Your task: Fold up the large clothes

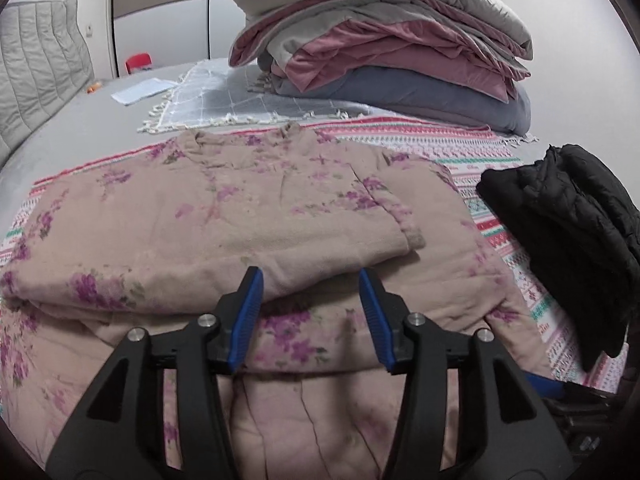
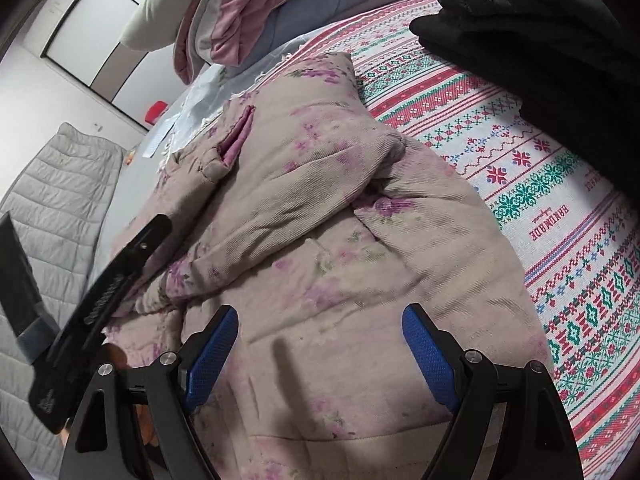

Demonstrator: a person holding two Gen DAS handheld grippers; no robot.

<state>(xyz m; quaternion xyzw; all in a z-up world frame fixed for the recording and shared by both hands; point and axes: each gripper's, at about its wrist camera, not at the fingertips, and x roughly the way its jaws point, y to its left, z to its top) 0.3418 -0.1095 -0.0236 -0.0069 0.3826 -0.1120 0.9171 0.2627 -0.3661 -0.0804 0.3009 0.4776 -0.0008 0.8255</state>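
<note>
A beige padded garment with purple flowers (image 1: 224, 216) lies spread on the patterned cover, one sleeve folded across its body. My left gripper (image 1: 309, 272) hovers at the near edge of that folded sleeve. It is open, the blue pads apart, and no cloth is pinched between them. In the right wrist view the same garment (image 2: 320, 208) lies bunched, with a pink-lined opening near its top. My right gripper (image 2: 320, 309) stands wide open just above the garment's lower part and holds nothing. The black body of the left tool (image 2: 104, 292) shows at the left edge.
A folded black quilted jacket (image 1: 568, 240) (image 2: 540, 32) lies at the right on the red-and-green patterned cover (image 1: 500, 168) (image 2: 520, 160). A tall stack of folded quilts (image 1: 380, 40) sits behind. A grey padded headboard (image 1: 40, 60) and a red object (image 1: 138, 62) are at the far left.
</note>
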